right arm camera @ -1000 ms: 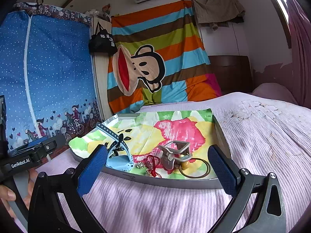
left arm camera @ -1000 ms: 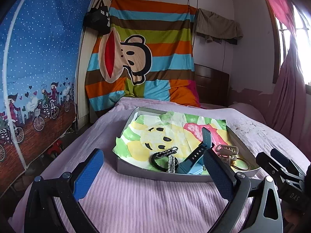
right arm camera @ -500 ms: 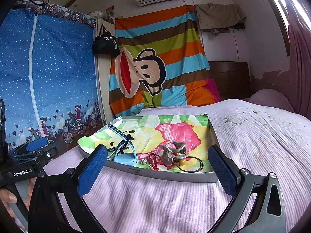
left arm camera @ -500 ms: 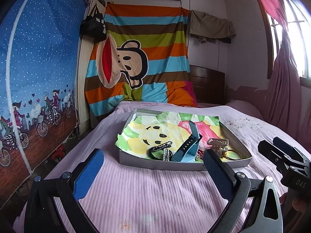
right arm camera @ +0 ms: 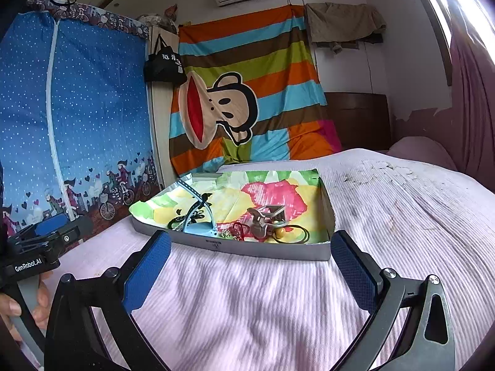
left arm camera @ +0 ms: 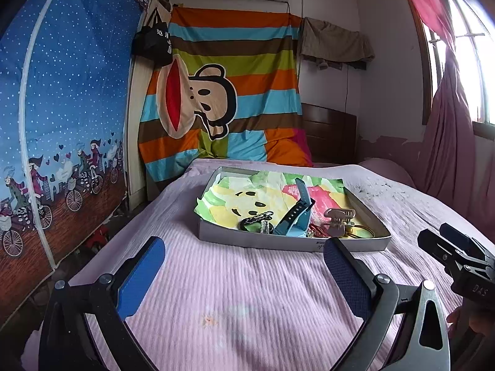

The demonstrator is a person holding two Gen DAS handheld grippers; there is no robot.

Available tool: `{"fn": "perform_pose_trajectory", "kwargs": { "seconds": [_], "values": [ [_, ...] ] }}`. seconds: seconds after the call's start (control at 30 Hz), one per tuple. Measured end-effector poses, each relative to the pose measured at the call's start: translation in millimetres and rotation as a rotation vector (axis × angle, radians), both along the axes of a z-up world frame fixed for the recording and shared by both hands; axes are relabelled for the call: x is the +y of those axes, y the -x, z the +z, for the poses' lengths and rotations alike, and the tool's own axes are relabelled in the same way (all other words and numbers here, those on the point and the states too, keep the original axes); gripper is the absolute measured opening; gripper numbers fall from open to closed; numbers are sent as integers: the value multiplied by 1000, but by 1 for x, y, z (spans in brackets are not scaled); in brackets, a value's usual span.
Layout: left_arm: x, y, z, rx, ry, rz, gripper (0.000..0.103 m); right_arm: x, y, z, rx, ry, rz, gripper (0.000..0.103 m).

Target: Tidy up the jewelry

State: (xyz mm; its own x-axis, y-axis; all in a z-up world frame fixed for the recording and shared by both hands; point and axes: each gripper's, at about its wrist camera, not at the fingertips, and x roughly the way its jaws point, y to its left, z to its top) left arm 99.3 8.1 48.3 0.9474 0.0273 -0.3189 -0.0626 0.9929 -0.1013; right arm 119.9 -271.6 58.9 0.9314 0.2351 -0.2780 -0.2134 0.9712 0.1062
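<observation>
A shallow grey tray (left arm camera: 287, 243) (right arm camera: 247, 249) lined with a colourful cartoon cloth lies on the pink bed. Near its front edge lie a blue watch strap (left arm camera: 297, 216) (right arm camera: 198, 216), a black braided bracelet (left arm camera: 255, 220), a grey hair claw (left arm camera: 338, 220) (right arm camera: 266, 221), red cord jewelry (right arm camera: 238, 230) and a dark hair tie (left arm camera: 363, 232) (right arm camera: 295, 234). My left gripper (left arm camera: 244, 273) hovers open over the bedspread in front of the tray, holding nothing. My right gripper (right arm camera: 250, 270) is likewise open and empty just before the tray's front wall.
The pink ribbed bedspread (left arm camera: 247, 293) stretches around the tray. A blue dotted wardrobe (left arm camera: 62, 108) stands at the left, a striped monkey blanket (left arm camera: 222, 99) hangs behind, and a pink curtain (left arm camera: 448, 154) hangs right. A hand (right arm camera: 18, 306) holds the other gripper's handle.
Both grippers have drawn back from the tray and risen a little, so the tray looks smaller and farther. The jaws stayed open and the jewelry has not moved.
</observation>
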Motion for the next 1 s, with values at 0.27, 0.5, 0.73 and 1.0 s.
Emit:
{"fn": "perform_pose_trajectory", "kwargs": {
  "seconds": [0.27, 0.5, 0.73, 1.0],
  "values": [
    [4, 19, -5, 7, 0, 2, 103, -6, 22, -8, 16, 10, -25, 101],
    [-1, 33, -7, 5, -18, -13, 103, -6, 40, -10, 13, 15, -28, 102],
    [-6, 46, -13, 3, -43, -13, 103, -6, 56, -14, 16, 27, -35, 101],
    [-2, 48, -18, 12, -31, -19, 103, -8, 66, -22, 37, 35, -48, 101]
  ]
}}
